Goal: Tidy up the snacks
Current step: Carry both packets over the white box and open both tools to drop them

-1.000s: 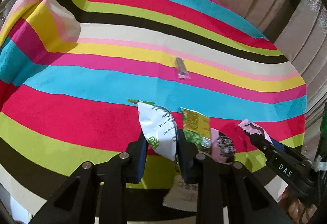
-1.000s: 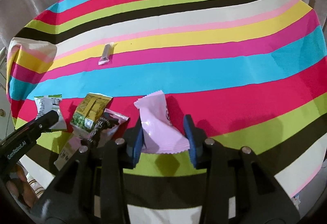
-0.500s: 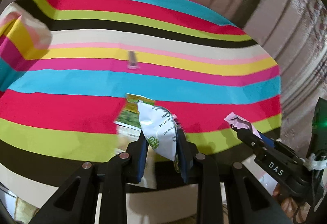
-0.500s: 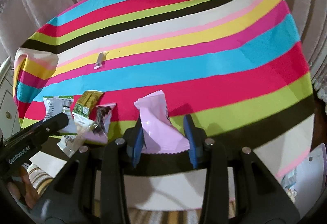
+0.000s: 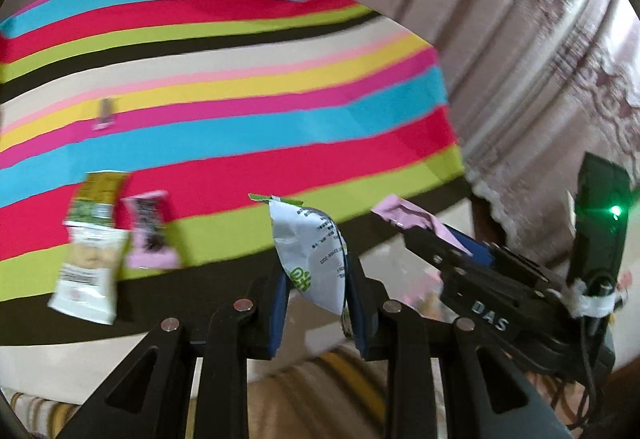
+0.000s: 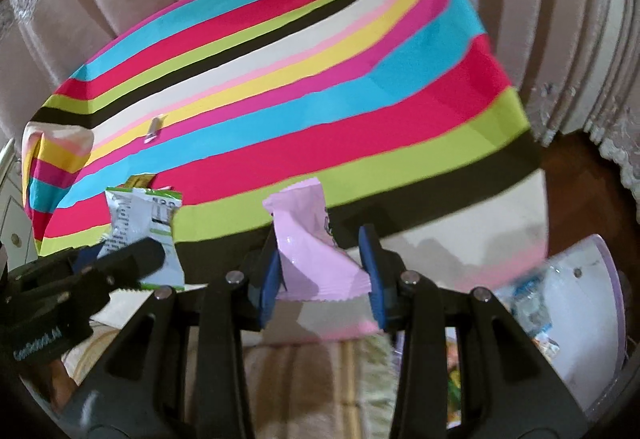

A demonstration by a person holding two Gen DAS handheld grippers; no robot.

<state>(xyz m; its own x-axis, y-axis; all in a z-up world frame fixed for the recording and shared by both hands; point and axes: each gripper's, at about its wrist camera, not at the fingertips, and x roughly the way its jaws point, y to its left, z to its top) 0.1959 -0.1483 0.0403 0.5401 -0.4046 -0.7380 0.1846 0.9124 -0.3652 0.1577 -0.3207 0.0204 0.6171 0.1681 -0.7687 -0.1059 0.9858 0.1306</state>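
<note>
Two packets in the air: the left gripper (image 5: 316,295) is clamped on a white-and-green packet (image 5: 310,255); the right gripper (image 6: 322,271) is clamped on a pink packet (image 6: 316,251); each packet stands roughly upright between its fingers, long axis pointing up and away from the camera.

Container: a pale, lilac-rimmed bin (image 6: 592,303) sits low at the right edge of the right wrist view, off the worktop (image 6: 280,87), with what looks like wrappers already inside; blurred, so its contents are uncertain.

Deciding relation: the bin lies to the right of and below the right fingers; judging by this, the right gripper is the nearer one, and the pink packet would need to travel rightward and down before being let go; the left gripper's packet has farther to go, across the right gripper.

Left on the striped cloth: a yellow-green packet (image 5: 98,199), a white packet (image 5: 90,279) below it, a pink-and-dark packet (image 5: 149,233) just beside them, and a small grey stick (image 5: 105,113) well apart, farther back.

View differences: only the right wrist view shows the bin; only the left wrist view shows the three grouped packets plainly, and the right gripper side-on with pink film poking from its tip.
</note>
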